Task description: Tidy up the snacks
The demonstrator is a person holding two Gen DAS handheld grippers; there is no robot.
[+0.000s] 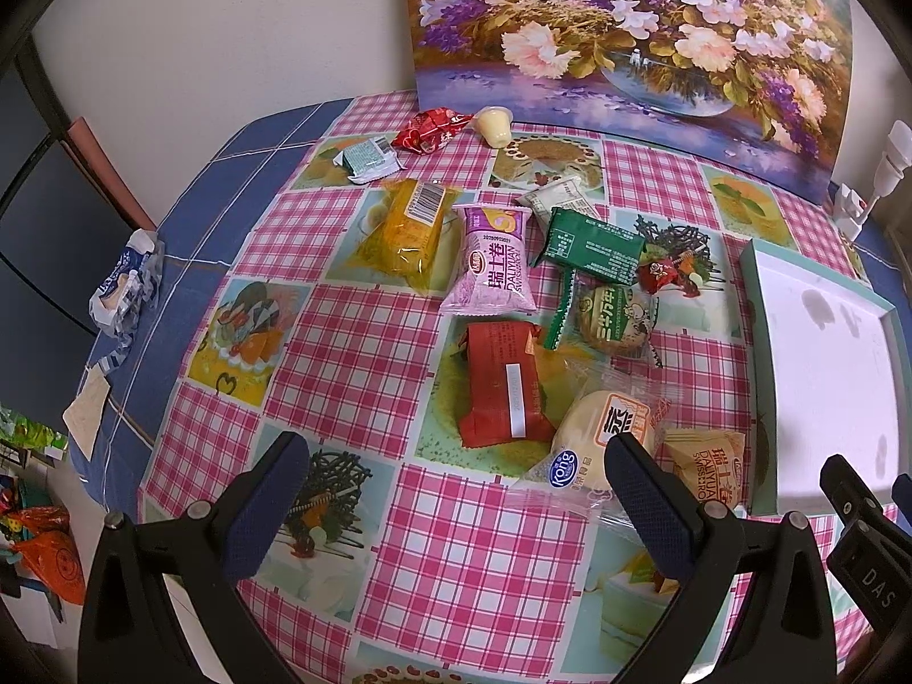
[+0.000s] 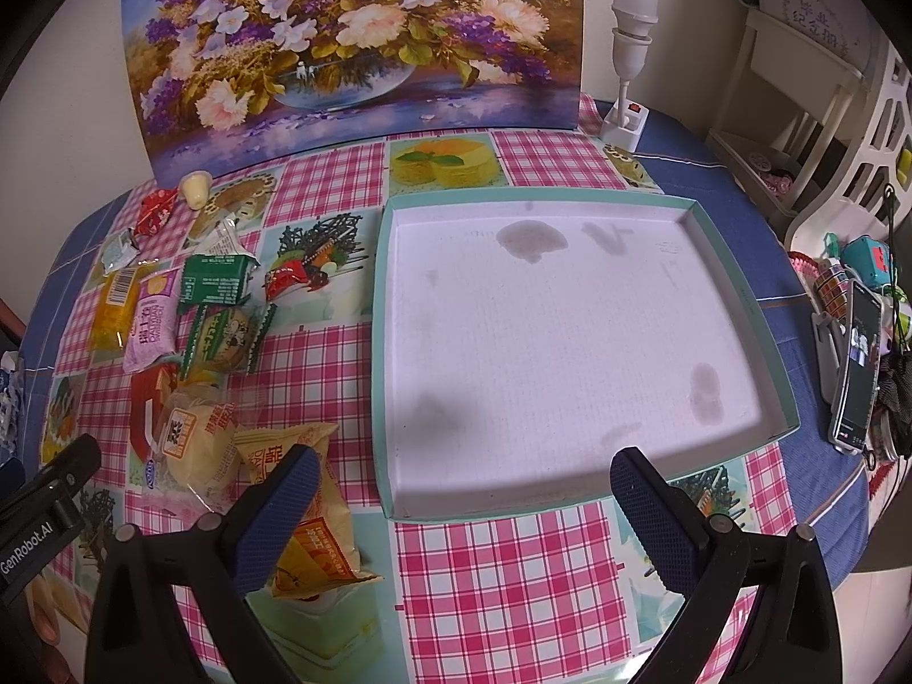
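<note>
Snacks (image 1: 495, 268) loose on table, tray (image 2: 735, 279) w/ nothing inside; both jaws wide, unloaded.

Left claw (image 1: 456, 490) spread wide above checkered tablecloth (image 1: 353, 342); red packet (image 1: 501, 385) ahead, white tray (image 1: 826, 376) right.

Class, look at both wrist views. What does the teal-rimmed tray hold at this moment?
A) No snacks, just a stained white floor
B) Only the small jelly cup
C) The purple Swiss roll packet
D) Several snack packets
A: the tray shows only its stained white floor, while the purple Swiss roll packet, the jelly cup and the other snacks lie on the tablecloth to its left.
</note>
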